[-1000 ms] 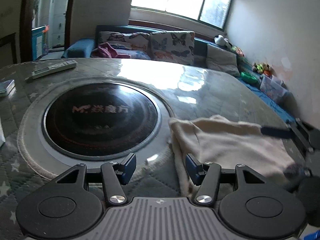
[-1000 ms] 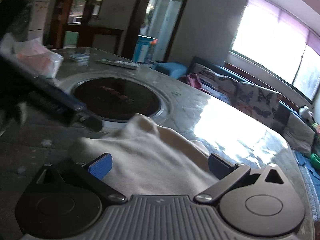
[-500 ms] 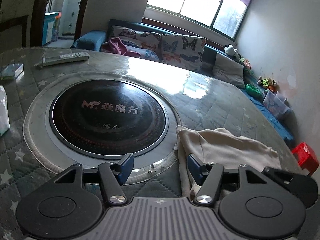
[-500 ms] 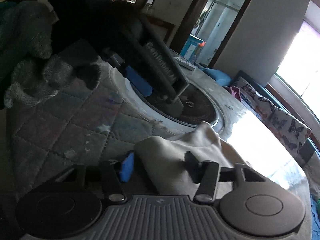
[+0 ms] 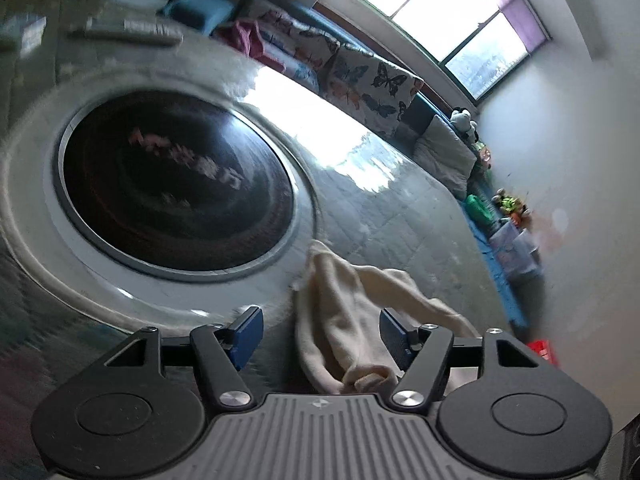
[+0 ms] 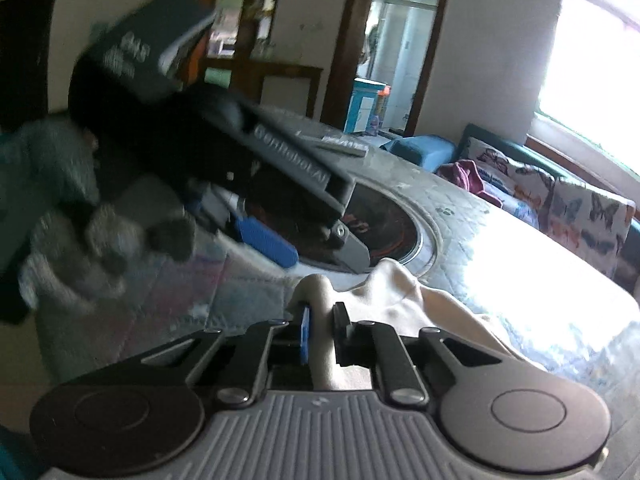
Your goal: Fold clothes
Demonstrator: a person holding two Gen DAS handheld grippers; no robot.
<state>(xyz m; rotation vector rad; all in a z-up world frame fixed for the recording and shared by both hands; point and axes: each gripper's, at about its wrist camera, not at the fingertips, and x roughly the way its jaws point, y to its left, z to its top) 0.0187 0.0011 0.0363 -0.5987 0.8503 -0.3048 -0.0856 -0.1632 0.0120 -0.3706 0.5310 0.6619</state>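
right gripper [image 6: 320, 330]: my jaws were closing, nearly pressed together, pinching a raised ridge of the cream garment [image 6: 384, 300] at lower centre of the right wrist view. cloth ran between the pads and back under the gripper body, so i judged the grip taken on a fold or edge, not on flat fabric.

left gripper [image 5: 320, 334]: my jaws were spread and opening. a bunched part of the cream garment [image 5: 344, 320] lay between them at lower centre of the left wrist view, closer to the right-hand pad, but neither pad pressed on it. i judged nothing held on this side.

outward: the garment lay rumpled on the quilted table cover [image 5: 400, 216], its far tip just beside the pale rim of the round black cooktop [image 5: 176, 184]. in the right wrist view the left gripper and a gloved hand [image 6: 100, 240] filled the left half of the frame, above the cover, blurred.

progress, my judgement: early. the garment was one crumpled heap with no flat panel and no clean crease visible. one corner secured; left to do were a second grip, spreading the piece flat, then the folds themselves. which part of the garment i had pinched i could not tell.
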